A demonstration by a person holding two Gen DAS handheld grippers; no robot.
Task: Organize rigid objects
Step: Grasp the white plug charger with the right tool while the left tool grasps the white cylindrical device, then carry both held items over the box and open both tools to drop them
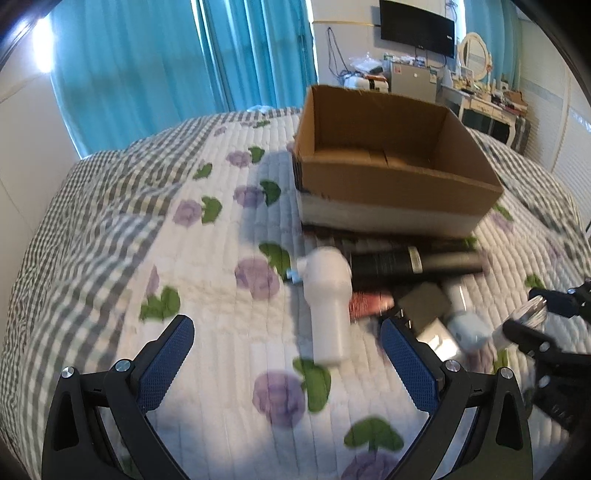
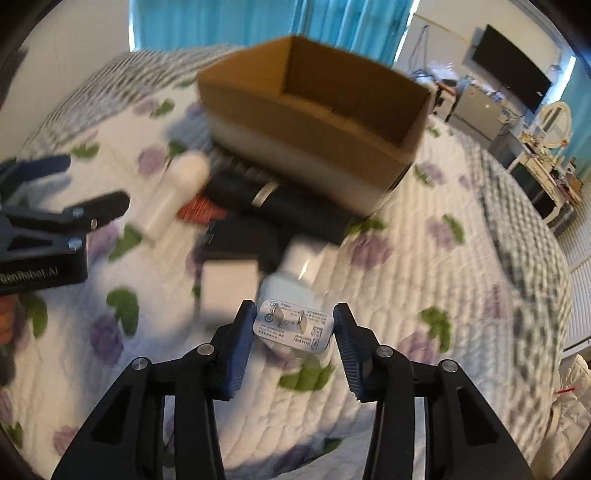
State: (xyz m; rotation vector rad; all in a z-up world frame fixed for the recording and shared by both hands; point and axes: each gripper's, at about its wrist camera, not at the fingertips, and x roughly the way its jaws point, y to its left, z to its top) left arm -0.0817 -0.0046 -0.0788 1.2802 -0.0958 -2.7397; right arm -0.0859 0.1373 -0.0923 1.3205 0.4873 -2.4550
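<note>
An open cardboard box (image 1: 391, 177) stands on the bed, also in the right wrist view (image 2: 310, 122). In front of it lie a white bottle-shaped device (image 1: 327, 295), a long black cylinder (image 1: 413, 262), a reddish item (image 1: 369, 302), a dark block (image 1: 424, 302) and white items. My left gripper (image 1: 288, 347) is open above the quilt, just short of the white device. My right gripper (image 2: 293, 323) is shut on a white charger plug (image 2: 295, 326), prongs facing the camera, held above the quilt. It also shows at the right of the left wrist view (image 1: 524, 314).
The bed has a white quilt (image 1: 221, 332) with purple flowers and a grey checked border. Blue curtains (image 1: 166, 66) hang behind. A desk, a mirror and a wall TV (image 1: 417, 27) stand at the far right.
</note>
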